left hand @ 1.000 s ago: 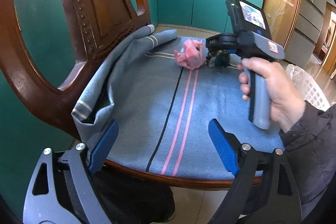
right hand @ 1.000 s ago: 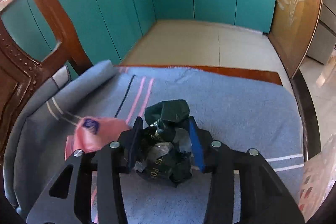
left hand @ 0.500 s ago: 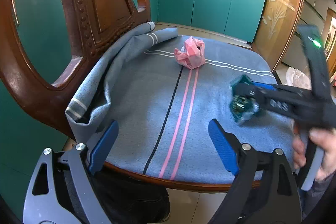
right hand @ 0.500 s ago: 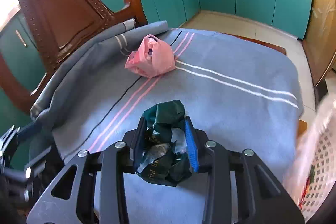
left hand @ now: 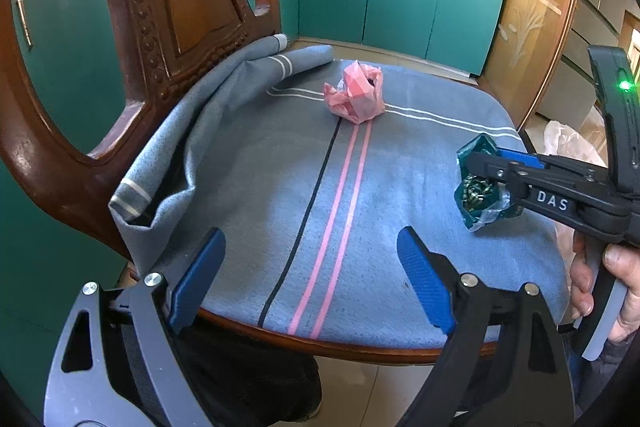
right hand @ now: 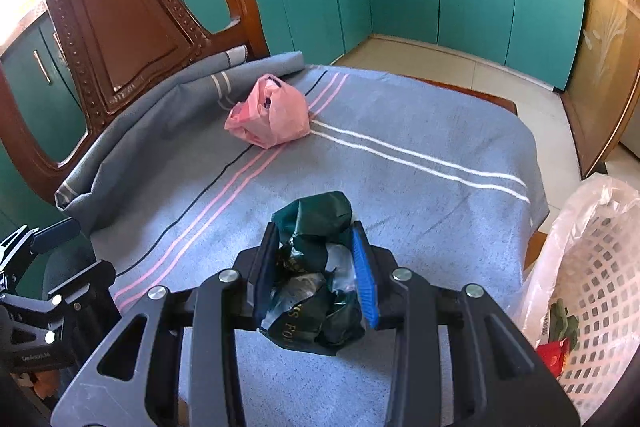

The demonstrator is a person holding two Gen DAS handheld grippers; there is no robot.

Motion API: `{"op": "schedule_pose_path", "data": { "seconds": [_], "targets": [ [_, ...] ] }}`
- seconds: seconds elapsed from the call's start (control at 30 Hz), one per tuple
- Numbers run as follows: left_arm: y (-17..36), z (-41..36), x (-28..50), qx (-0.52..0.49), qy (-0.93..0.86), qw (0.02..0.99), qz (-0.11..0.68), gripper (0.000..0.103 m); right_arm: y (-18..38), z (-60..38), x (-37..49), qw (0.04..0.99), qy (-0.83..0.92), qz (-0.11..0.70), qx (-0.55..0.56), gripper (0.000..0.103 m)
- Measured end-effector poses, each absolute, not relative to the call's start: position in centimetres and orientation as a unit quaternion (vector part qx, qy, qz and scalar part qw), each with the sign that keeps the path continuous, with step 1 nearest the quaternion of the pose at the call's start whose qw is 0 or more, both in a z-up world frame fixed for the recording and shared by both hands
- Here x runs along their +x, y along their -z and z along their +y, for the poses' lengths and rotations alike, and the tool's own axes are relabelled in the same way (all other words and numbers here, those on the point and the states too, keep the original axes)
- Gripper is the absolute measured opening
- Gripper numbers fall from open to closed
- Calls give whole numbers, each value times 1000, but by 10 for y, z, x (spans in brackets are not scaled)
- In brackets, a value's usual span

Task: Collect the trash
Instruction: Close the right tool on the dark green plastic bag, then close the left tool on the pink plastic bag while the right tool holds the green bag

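The right gripper pinches a crumpled green wrapper above the chair cushion. The pink bag lies at 11 o'clock from it, the white basket at 3 o'clock. The left gripper has its fingers spread wide, with nothing between them.

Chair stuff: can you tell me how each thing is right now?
Green wrapper: crumpled, pinched in the right gripper, lifted off the cloth.
Pink bag: scrunched, lying on the cloth.
Blue cloth: spread over the seat, bunched at the backrest.
Left gripper: open, holding nothing.
White basket: lined, some trash inside.
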State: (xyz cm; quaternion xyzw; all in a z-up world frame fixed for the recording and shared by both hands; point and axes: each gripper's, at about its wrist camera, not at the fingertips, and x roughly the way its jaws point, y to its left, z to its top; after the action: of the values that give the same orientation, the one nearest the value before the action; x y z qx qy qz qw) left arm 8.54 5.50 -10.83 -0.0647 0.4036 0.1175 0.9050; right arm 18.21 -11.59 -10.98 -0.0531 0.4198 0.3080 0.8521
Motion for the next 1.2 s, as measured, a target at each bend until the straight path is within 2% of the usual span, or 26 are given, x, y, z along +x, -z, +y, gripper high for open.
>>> {"op": "schedule_pose_path", "data": {
  "seconds": [0.27, 0.57, 0.83, 0.9, 0.97, 1.2],
  "targets": [
    [110, 52, 84, -62, -114, 905, 406, 88, 120, -111, 185, 848, -302, 433, -58, 39],
    [111, 51, 84, -62, -113, 904, 409, 88, 129, -108, 187, 846, -293, 440, -66, 56],
    [114, 51, 85, -58, -111, 903, 411, 89, 132, -107, 187, 836, -309, 450, -58, 56],
    [111, 52, 89, -53, -112, 905, 407, 89, 132, -108, 186, 832, -318, 452, -50, 47],
    [103, 54, 97, -46, -113, 911, 394, 89, 128, -110, 184, 834, -318, 447, -50, 45],
    [72, 56, 177, -55, -104, 926, 360, 89, 119, -130, 183, 848, -298, 437, -31, 45]
  ]
}}
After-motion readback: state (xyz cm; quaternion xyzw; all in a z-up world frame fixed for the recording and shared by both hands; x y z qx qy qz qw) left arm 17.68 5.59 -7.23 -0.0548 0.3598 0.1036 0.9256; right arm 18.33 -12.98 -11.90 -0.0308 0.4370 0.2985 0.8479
